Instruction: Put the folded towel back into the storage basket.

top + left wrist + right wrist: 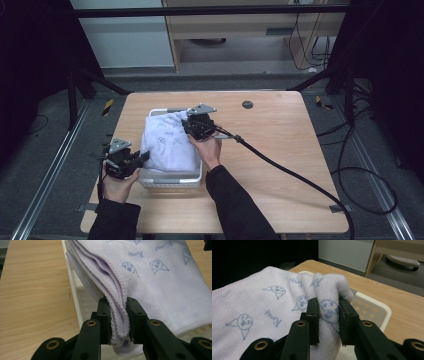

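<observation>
Left tongs: clamped on towel hem; basket rim just beside
Right tongs: pinching towel fold
Room: bare desk around both

Right of the basket: bare bench, crossed only by the black cable.
Over the basket: folded towel covers the opening.
Left of the basket: narrow bench strip.

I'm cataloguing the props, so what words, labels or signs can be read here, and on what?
Towel: a repeated blue script word by small cartoon faces, seen upside down; it seems to read "Kumi", but I cannot be sure.
White basket: no text visible.
Table: no text visible.
</observation>
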A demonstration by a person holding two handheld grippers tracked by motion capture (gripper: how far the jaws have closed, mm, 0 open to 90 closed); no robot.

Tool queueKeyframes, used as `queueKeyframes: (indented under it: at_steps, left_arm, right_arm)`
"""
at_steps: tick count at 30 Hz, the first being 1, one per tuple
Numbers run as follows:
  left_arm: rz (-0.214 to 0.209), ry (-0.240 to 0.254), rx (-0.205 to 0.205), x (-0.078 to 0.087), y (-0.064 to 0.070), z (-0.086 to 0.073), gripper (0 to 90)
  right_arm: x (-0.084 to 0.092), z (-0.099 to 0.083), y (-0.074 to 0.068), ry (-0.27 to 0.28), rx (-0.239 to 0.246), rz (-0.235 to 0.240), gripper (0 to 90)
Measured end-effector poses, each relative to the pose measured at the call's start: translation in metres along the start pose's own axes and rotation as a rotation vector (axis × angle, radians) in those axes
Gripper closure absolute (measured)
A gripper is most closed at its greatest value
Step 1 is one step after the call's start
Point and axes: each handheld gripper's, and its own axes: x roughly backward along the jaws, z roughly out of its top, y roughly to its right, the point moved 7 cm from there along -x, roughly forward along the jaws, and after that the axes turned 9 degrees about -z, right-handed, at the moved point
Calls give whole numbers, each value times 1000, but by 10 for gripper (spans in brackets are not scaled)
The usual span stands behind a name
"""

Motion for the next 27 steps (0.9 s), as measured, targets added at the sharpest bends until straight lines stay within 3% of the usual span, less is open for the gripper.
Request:
queueKeyframes:
  at_steps: [12,27]
  left_arm:
    - [3,-31,-8,-8,0,-6,732]
    - [14,-60,-2,-18,-3,-12,731]
  right_arm:
    - [-5,-12,3,-23,-26,-4,729]
    - [-17,-24,4,-50,-12,-10,722]
